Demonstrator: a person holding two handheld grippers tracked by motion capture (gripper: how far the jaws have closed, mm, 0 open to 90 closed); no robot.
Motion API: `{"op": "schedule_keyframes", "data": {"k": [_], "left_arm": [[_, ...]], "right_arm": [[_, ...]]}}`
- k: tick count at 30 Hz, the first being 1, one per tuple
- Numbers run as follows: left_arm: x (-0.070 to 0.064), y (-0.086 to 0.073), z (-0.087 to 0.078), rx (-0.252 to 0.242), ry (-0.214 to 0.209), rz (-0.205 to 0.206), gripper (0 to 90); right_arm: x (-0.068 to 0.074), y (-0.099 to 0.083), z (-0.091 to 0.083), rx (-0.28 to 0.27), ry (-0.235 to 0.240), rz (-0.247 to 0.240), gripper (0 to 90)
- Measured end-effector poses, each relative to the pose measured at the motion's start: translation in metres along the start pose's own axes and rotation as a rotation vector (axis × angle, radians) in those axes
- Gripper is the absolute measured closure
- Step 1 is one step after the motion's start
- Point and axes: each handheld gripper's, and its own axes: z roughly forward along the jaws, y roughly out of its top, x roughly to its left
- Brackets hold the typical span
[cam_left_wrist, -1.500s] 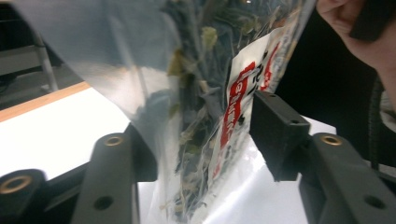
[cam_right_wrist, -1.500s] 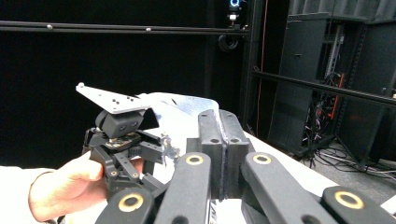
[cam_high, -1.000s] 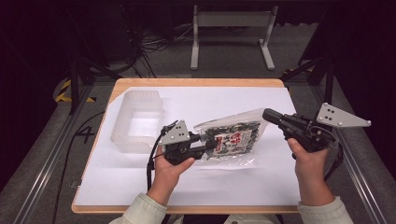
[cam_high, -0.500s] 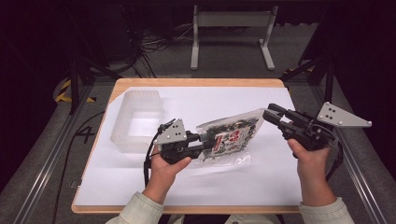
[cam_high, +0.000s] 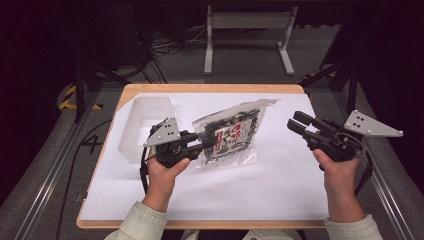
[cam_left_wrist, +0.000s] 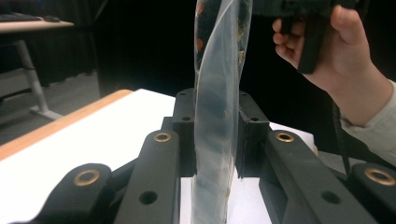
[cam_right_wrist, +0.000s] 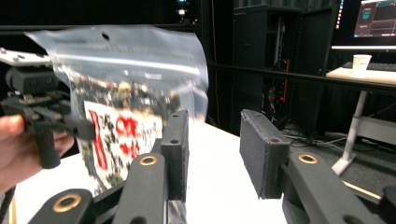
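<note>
The left gripper (cam_high: 204, 144) clamps the snack bag's (cam_high: 231, 135) near-left edge, lifting it over the table's (cam_high: 210, 89) middle, its long axis slanting toward the far-right corner, beside the open, empty right gripper (cam_high: 296, 123).

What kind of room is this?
Probably a lab or test studio. A white-topped table stands among dark curtains, cables run over the grey floor, and a computer monitor glows on a desk behind.

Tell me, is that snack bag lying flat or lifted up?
Lifted: the left gripper is shut on the bag, raising its near edge; it stands edge-on between the jaws.
</note>
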Motion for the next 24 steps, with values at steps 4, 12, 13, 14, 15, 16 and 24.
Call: {"op": "schedule_keyframes", "data": {"k": [4, 12, 13, 14, 15, 16, 24], "left_arm": [[0.006, 0.003, -0.009, -0.017, 0.019, 0.000, 74.4], [0.016, 0.009, -0.025, -0.049, 0.052, 0.013, 74.4], [0.016, 0.009, -0.025, -0.049, 0.052, 0.013, 74.4], [0.018, 0.010, -0.027, -0.055, 0.056, 0.013, 74.4], [0.020, 0.011, -0.031, -0.063, 0.065, 0.012, 74.5], [0.021, 0.012, -0.033, -0.068, 0.070, 0.010, 74.4], [0.028, 0.017, -0.049, -0.120, 0.082, 0.008, 74.5]], "right_arm": [[-0.003, -0.006, -0.001, 0.034, -0.011, 0.011, 64.5], [-0.011, -0.020, 0.002, 0.094, -0.026, 0.034, 61.3], [-0.012, -0.022, 0.002, 0.102, -0.026, 0.036, 60.2], [-0.013, -0.024, 0.002, 0.107, -0.026, 0.038, 58.8], [-0.015, -0.027, 0.002, 0.112, -0.026, 0.038, 57.4], [-0.015, -0.028, 0.003, 0.117, -0.029, 0.038, 56.3], [-0.025, -0.051, 0.005, 0.189, -0.059, 0.033, 49.4]]}}
